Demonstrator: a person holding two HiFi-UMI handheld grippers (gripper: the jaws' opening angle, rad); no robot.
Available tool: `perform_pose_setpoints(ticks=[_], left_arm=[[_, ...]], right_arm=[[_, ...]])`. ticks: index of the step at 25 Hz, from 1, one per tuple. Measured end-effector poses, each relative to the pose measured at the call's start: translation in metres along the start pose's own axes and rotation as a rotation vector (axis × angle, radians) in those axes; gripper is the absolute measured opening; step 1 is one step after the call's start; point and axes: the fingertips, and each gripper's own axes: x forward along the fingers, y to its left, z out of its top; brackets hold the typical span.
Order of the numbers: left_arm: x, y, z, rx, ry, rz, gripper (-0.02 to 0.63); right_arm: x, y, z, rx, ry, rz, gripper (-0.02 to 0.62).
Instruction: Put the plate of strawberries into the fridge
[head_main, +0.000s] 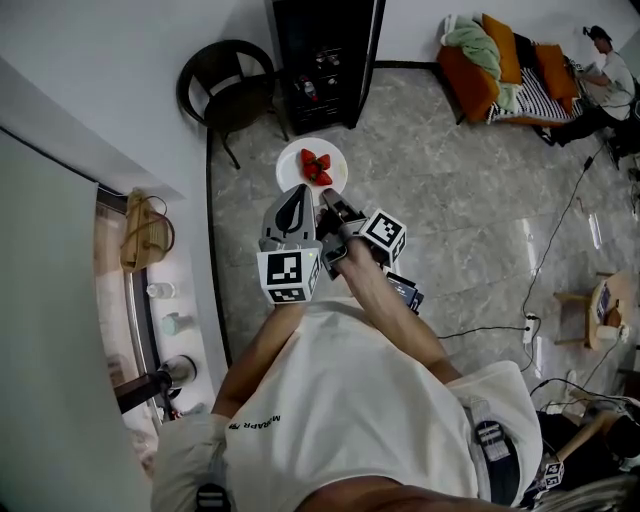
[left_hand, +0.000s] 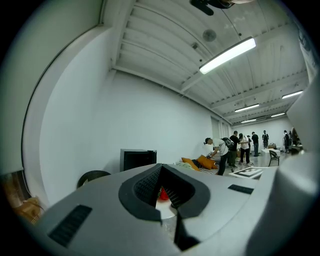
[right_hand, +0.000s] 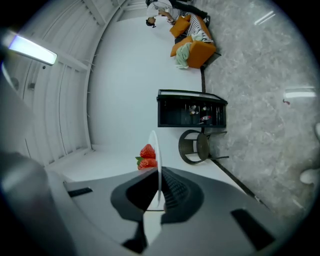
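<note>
A white plate (head_main: 293, 160) with red strawberries (head_main: 316, 166) is held out over the stone floor, short of the black fridge (head_main: 325, 60). My right gripper (head_main: 331, 197) is shut on the plate's near rim. In the right gripper view the plate (right_hand: 158, 165) stands edge-on between the pads, the strawberries (right_hand: 147, 156) to its left and the fridge (right_hand: 192, 108) beyond. My left gripper (head_main: 297, 192) sits beside it at the plate's edge, jaws together, gripping nothing. Its own view shows the plate (left_hand: 167, 209) and a strawberry (left_hand: 163, 194) past its tips (left_hand: 167, 200).
A dark round chair (head_main: 228, 90) stands left of the fridge against the white wall. An orange sofa (head_main: 500, 65) with a person by it is at the far right. Cables (head_main: 545, 260) and a small wooden stool (head_main: 605, 305) lie to the right.
</note>
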Motion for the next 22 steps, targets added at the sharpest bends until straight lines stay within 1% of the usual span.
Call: perform_pose_setpoints(ticks=[6,16,22], left_arm=[[0.003,-0.017,0.001,0.012,0.003,0.018,0.002],[0.011,-0.066,-0.012,0.031,0.007,0.071,0.002],[0.024,-0.08,-0.017,0.023,0.017,0.067,0.002]], right_arm=[[-0.013,-0.003,0.02,0.049,-0.007,-0.011,0.02],[-0.049,-0.016,0.061,0.046,0.011,-0.044,0.02],[-0.055,-0.022,0.08,0.071,-0.005,-0.06,0.02]])
